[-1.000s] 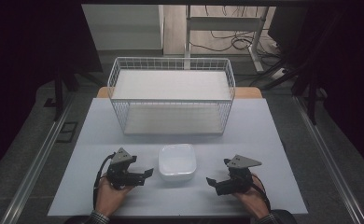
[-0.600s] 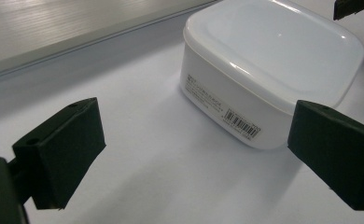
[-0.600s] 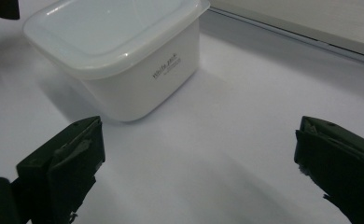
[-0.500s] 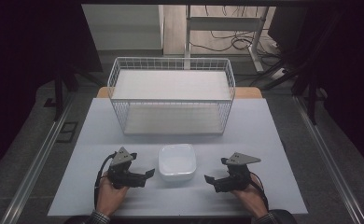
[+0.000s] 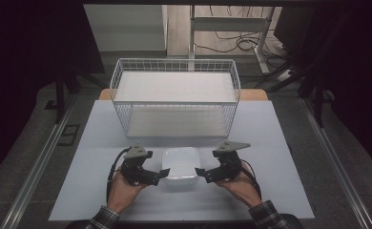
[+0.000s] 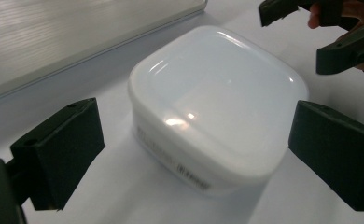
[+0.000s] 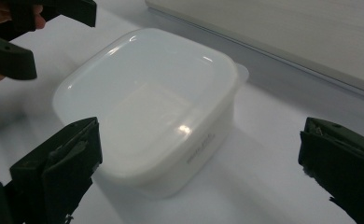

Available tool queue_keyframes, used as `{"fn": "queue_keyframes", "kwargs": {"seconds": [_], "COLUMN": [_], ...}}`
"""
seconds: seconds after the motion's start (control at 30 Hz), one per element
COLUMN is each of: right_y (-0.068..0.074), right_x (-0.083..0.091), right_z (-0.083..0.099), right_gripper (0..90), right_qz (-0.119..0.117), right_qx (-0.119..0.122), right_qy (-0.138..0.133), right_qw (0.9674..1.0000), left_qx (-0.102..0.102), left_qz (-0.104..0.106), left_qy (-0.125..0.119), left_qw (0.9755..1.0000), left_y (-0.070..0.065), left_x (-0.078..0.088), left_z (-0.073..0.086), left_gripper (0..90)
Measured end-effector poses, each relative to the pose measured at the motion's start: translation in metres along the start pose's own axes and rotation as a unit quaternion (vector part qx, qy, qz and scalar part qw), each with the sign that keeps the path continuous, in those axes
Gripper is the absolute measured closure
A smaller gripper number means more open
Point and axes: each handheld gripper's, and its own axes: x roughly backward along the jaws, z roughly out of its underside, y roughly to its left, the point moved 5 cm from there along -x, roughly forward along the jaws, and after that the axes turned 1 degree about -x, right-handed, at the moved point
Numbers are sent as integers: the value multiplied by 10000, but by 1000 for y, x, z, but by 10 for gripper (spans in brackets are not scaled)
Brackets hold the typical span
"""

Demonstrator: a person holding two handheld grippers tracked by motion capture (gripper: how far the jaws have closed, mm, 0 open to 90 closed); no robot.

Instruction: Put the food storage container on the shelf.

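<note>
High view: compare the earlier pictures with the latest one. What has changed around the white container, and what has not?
Both grippers have closed in on the white container from either side: the left gripper moved right, the right gripper moved left. The left jaws have just been opening and now straddle the container without pressing it; the right jaws stand open too. Nothing is gripped. The container and the wire basket stayed put.

On the pale grey counter (image 5: pixel 279 143): a white square lidded plastic container (image 5: pixel 180 165), near the front edge, midway across. Behind it, toward the far edge, a white wire-mesh basket (image 5: pixel 176 98), well apart from the container. Just left of the container, the left black two-jaw tongs (image 5: pixel 161 174); just right of it, the right black two-jaw tongs (image 5: pixel 201 174); container between the two, tips pointing inward at its sides. Beyond the counter's far edge, floor with loose cables (image 5: pixel 236 43).
</note>
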Motion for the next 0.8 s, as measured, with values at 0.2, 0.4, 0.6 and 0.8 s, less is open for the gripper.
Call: {"fn": "queue_keyframes", "kwargs": {"seconds": [0.2, 0.4, 0.6, 0.8], "right_y": [3, 4, 5, 11], "right_x": [-24, -41, -40, -13], "right_z": [-14, -7, -3, 7], "right_gripper": [8, 7, 56, 318], "right_qz": [-107, -355, -692, -595], "right_qx": [-32, -158, -415, -576], "right_qy": [257, 483, 558, 597], "right_qw": [9996, 9981, 9952, 9948], "left_qx": [148, 429, 577, 790], "left_qz": [59, 388, 583, 568], "left_qy": [156, 213, 224, 142], "left_qw": [9998, 9981, 9964, 9952], "left_y": [4, 6, 1, -8], "left_x": [-22, -30, -26, -5], "left_z": [-2, 9, 14, 22], "left_gripper": [33, 29, 118, 376]}}
